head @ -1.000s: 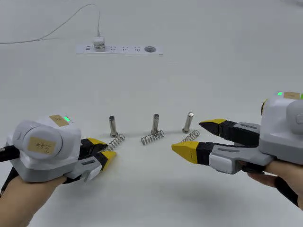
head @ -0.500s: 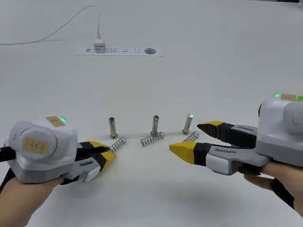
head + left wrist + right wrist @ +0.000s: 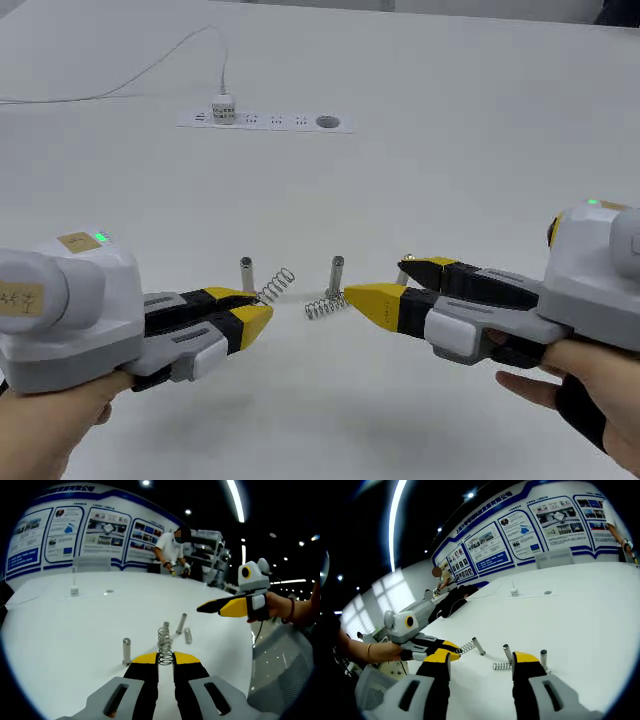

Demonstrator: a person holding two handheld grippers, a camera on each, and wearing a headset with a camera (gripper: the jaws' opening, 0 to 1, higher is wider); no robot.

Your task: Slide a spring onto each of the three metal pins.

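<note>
**Item 1.** My left gripper (image 3: 262, 305): fingers pressed in on one end of the held spring (image 3: 277, 285). The rest of the coil juts out past my tips, raised off the workbench (image 3: 450, 160).

**Item 2.** Left pin (image 3: 247, 272): upright, shank bare, just ahead of my left tips and close beside the held spring's free end. Whether coil and pin touch, I cannot tell.

**Item 3.** My right gripper (image 3: 376, 280): fingers spread wide with nothing gripped. The tips point across toward my left gripper.

**Item 4.** Middle pin (image 3: 337, 272): upright, shank bare. It stands between my two grippers, just off the yellow tip of my right gripper's nearer finger.

**Item 5.** Loose spring (image 3: 322, 305): lying on its side on the workbench at the foot of the middle pin. In the right gripper view it sits just ahead of my spread fingers, in line with the gap between them.

**Item 6.** Right pin (image 3: 543, 657): upright, just outside my right gripper's right-hand finger in the right gripper view. In the head view it is largely hidden behind that gripper's farther finger.

**Item 7.** Power strip (image 3: 265, 121): lies well beyond both sets of tips. A charger (image 3: 222, 108) is plugged into it, and a cable (image 3: 130, 78) trails away from the charger.
</note>
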